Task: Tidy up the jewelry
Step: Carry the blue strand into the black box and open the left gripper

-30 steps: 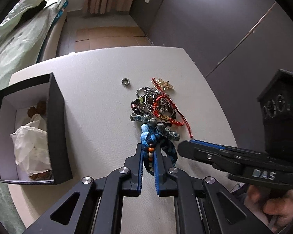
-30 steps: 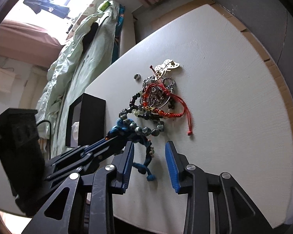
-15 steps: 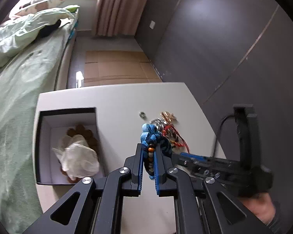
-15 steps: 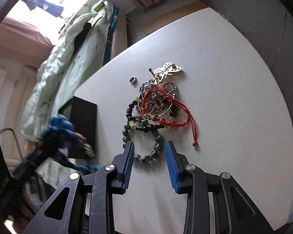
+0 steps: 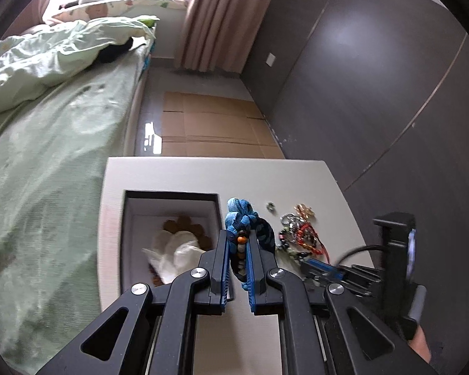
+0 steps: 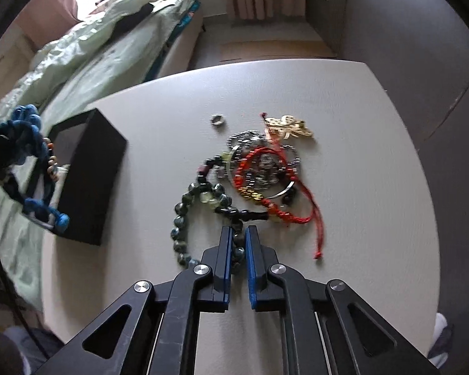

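My left gripper (image 5: 237, 237) is shut on a blue braided bracelet (image 5: 242, 215) with small beads. It hangs in the air by the right wall of an open black box (image 5: 172, 192). In the right wrist view the blue bracelet (image 6: 31, 143) dangles at the far left, beside the box (image 6: 90, 175). My right gripper (image 6: 238, 232) is down on the table, shut on a dark green bead bracelet (image 6: 179, 215). Just beyond lies the tangled jewelry pile (image 6: 262, 165), with a red cord bracelet (image 6: 309, 195), a gold butterfly piece (image 6: 289, 126) and a small ring (image 6: 217, 119).
The box holds crumpled white paper (image 5: 178, 253) and brown pieces. The white table (image 6: 359, 156) ends close to a bed with green covers (image 5: 47, 156) on the left. A dark wall runs along the right, and cardboard lies on the floor beyond.
The left gripper lifted the blue bracelet off the pile and carried it left to the box. The right gripper slid onto the green bead bracelet and its jaws closed on it.
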